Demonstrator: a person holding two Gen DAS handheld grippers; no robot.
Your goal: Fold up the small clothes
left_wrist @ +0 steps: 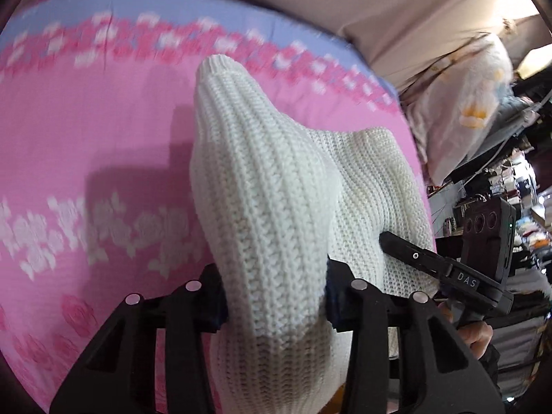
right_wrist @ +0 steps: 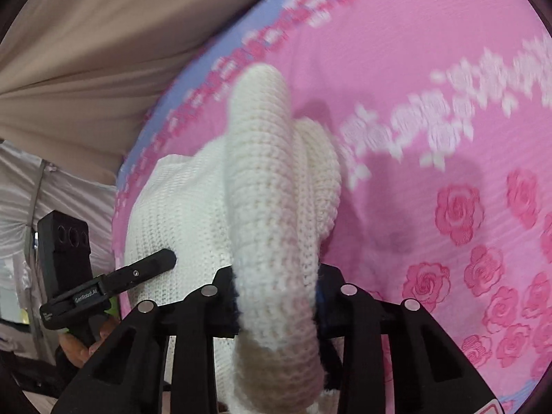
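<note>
A: What is nearest to your left gripper (left_wrist: 274, 305)?

B: Its two black fingers (left_wrist: 210, 296) are clamped on a thick fold of the white knit sweater (left_wrist: 262, 200). The ribbed knit stands up between them and ends in a cuff (left_wrist: 220, 69) further away. You hold the garment lifted above the bed.

A: And your right gripper (right_wrist: 276, 305)?

B: The same: it is clenched on another roll of the white knit sweater (right_wrist: 265, 179), which rises between the fingers (right_wrist: 331, 286). In the left wrist view you see the right gripper (left_wrist: 390, 241) from the side, its tip pressed into the knit. In the right wrist view the left gripper (right_wrist: 162, 258) touches the sweater from the left side in the same way.

A: What is under the sweater?

B: A pink bedsheet (left_wrist: 86, 145) with white flowers and darker pink roses (right_wrist: 459, 207). It has a light blue band (left_wrist: 214, 0) along its far edge. The gripper shadows fall on the pink.

A: And behind the bed?

B: A beige fabric wall (right_wrist: 86, 51) hangs with folds. At the right of your left view lies a pale pillow with yellow flowers (left_wrist: 472, 110), and behind it are cluttered shelves (left_wrist: 517, 189), blurred.
</note>
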